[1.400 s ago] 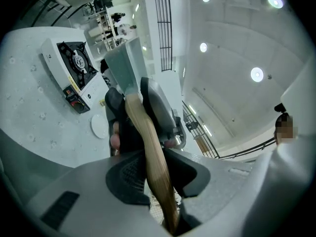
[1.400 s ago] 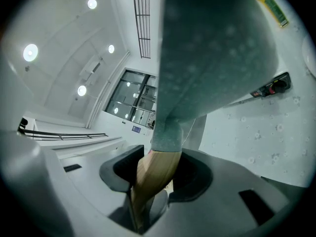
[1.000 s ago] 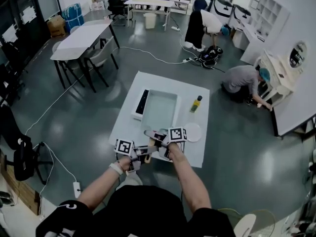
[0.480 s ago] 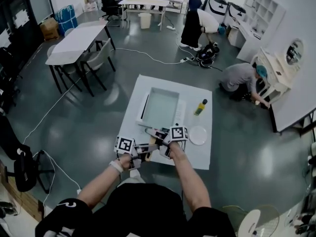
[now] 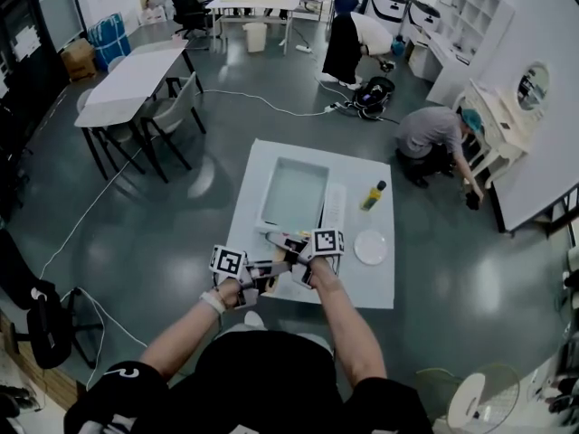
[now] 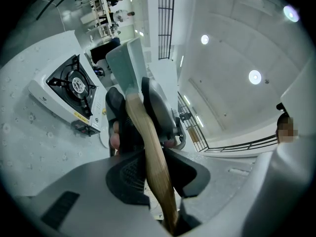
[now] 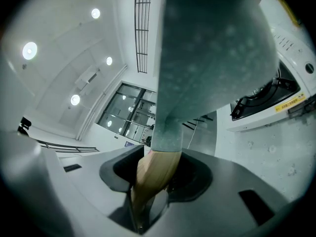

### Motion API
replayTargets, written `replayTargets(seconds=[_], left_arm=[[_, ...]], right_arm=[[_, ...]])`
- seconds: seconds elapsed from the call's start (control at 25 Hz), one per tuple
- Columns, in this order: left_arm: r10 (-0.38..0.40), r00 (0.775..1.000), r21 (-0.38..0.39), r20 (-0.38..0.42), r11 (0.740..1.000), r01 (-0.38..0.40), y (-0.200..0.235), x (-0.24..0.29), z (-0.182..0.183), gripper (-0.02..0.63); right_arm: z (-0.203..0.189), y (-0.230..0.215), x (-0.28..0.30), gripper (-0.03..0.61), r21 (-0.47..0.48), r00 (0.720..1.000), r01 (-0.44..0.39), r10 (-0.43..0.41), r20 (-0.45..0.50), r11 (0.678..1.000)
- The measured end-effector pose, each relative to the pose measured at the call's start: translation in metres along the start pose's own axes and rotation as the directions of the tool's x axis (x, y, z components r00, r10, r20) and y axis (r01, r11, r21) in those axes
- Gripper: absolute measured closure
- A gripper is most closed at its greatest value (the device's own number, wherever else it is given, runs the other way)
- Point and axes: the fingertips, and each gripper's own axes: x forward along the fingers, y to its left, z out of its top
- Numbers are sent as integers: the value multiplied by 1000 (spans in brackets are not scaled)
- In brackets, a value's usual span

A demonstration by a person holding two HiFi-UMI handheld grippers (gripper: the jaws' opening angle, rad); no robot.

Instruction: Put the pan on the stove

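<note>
A rectangular grey-green pan [image 5: 294, 193] with a wooden handle [image 5: 274, 262] hangs over the white table [image 5: 362, 283]. It covers most of the white gas stove [image 5: 335, 204], whose right strip shows beside it. My left gripper [image 5: 260, 280] is shut on the handle's near end. My right gripper [image 5: 294, 256] is shut on it nearer the pan. In the left gripper view the handle [image 6: 148, 147] runs between the jaws of my left gripper [image 6: 150, 181] toward the pan [image 6: 126, 68], with the stove's burner [image 6: 71, 85] at the left. The right gripper view shows the pan's underside [image 7: 212, 48] above the stove [image 7: 266, 95].
A bottle with a yellow cap [image 5: 372, 195] and a white plate [image 5: 370, 247] stand on the table to the right of the stove. One person crouches [image 5: 434, 138] at the far right and another bends over behind. Tables and chairs [image 5: 136, 80] stand at the far left.
The pan has moved left across the stove: the stove's black strip showed at the pan's left before, and now only its right strip shows. Both grippers keep hold of the handle.
</note>
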Motion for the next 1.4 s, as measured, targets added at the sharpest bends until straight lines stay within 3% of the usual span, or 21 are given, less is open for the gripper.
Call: replayTargets(seconds=[0.12,0.32,0.48,0.68,0.84,0.96,1.4], left_arm=[[-33,999,-3,-7,999,33,-2,-2,6,528],[-2,1000,21,-30,1000,3,13,-7,15,528],[-43,998,15,-36,999,44,9,-10,21,528],[-19,999,-7,-51,1000,18,20,-16,24,528],[-67,996,7,-56,998,68,15,-19,29,528],[-29,998,-13,-61,1000,29,21,-20,29,528],[-34,998,-51,-62,998,31,21,-34,28,528]], right_arm=[[4,0,6,434,0,1000,6,-6,10,1000],[13,-5,13,434,-2,999,-12,12,30,1000],[17,-10,19,434,2,999,13,-13,40,1000],[20,-16,25,434,-1,999,13,-13,48,1000],[20,-17,31,434,13,998,20,-21,54,1000],[22,-18,32,434,21,998,14,-15,58,1000],[17,-17,45,434,25,998,13,-14,64,1000]])
